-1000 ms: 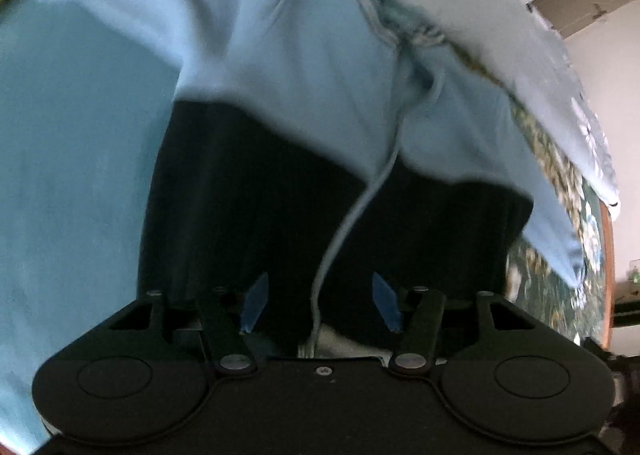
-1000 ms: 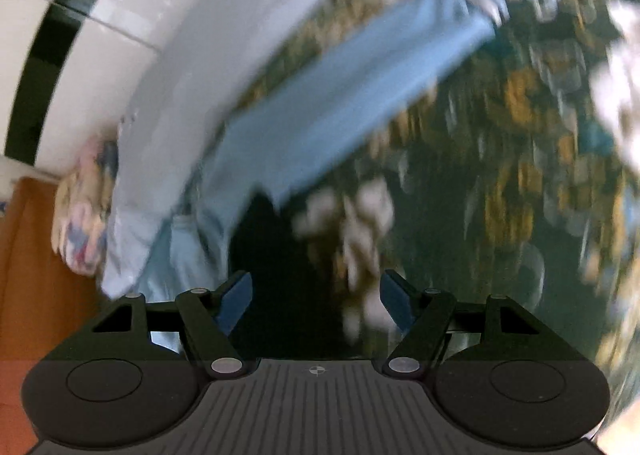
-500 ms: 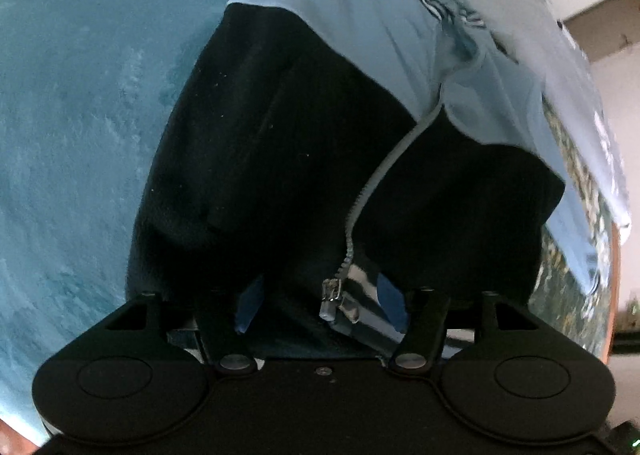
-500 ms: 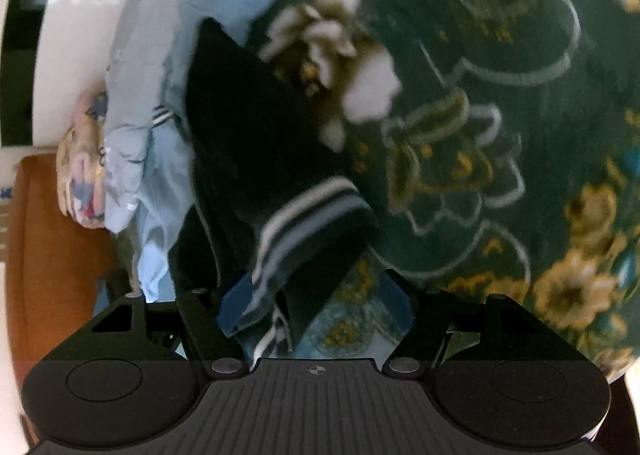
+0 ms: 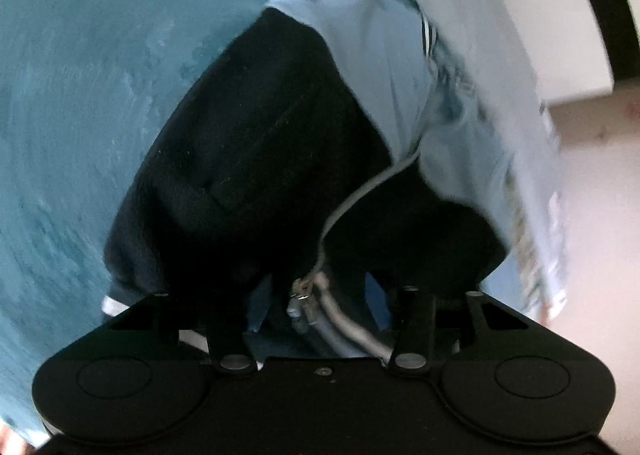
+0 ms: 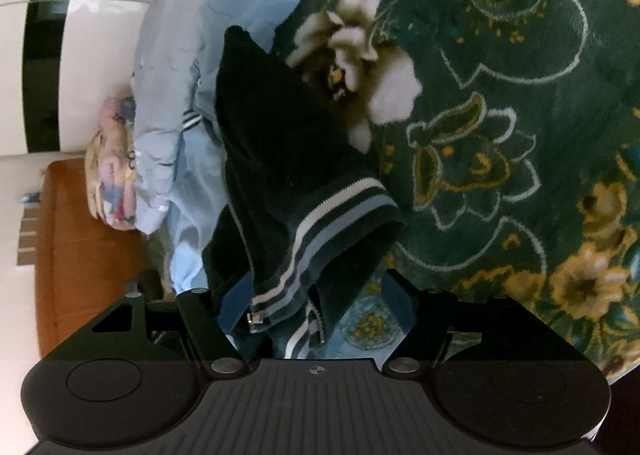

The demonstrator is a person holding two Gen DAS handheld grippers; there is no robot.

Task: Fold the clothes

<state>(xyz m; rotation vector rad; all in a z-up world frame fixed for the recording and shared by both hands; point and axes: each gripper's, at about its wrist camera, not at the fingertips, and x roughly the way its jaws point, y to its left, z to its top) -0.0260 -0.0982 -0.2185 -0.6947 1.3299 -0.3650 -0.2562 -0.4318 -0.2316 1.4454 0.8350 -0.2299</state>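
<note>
Beside the green flowered carpet [image 6: 500,95], the dark jacket [image 6: 280,159] hangs soft and limp between both tongs, left tongs [image 5: 320,295] and right tongs [image 6: 316,295] each standing wide around its striped hem [image 6: 332,223], the firmest place to pinch near the zipper [image 5: 360,199].

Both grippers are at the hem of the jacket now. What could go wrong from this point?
1. The left gripper has the metal zipper pull of the black and light-blue zip jacket between its fingers; closing there may pinch hardware, not cloth.
2. The right gripper is open around the striped ribbed hem, which sits toward one finger, so it might catch one layer only.
</note>
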